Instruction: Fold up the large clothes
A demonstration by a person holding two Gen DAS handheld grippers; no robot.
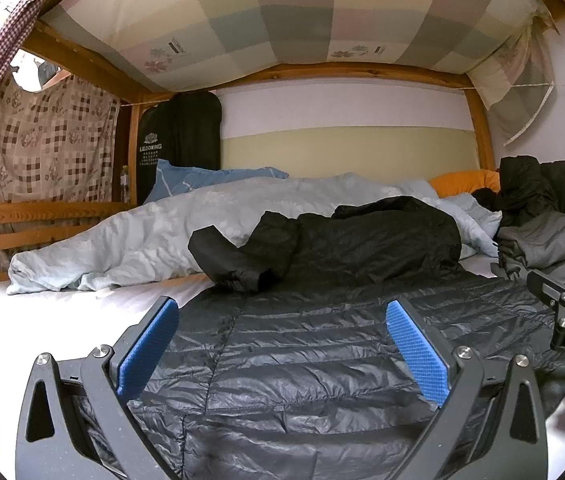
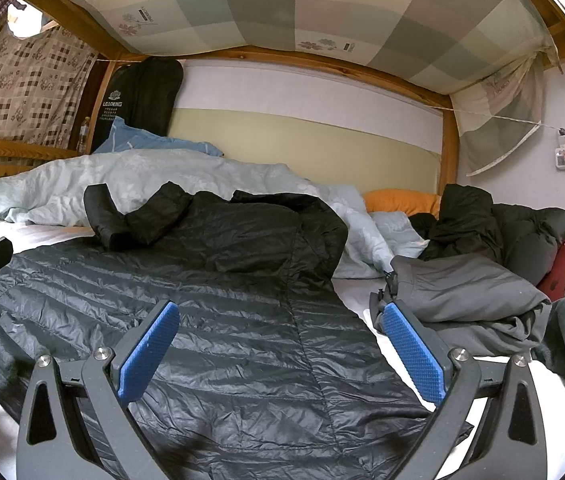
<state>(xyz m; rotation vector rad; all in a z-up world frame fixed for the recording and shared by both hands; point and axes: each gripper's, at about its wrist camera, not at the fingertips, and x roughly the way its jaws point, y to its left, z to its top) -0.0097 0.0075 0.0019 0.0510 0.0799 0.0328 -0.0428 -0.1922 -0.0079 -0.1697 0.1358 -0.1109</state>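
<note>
The black down jacket runs lengthwise straight ahead beneath both spread-wide, empty tongs, left gripper and right gripper equally near its hem

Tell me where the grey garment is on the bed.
The grey garment lies crumpled right of the black down jacket on the white sheet, in front of the orange pillow.

From my remote seat, the quilted jacket was glossy black, lying on a white sheet. My gripper pads were bright blue with a dotted texture. The duvet was pale blue, one pillow orange, another mid-blue. Overhead, a cloth showed pastel checks with flowers; a curtain carried brown-and-beige squares.
</note>
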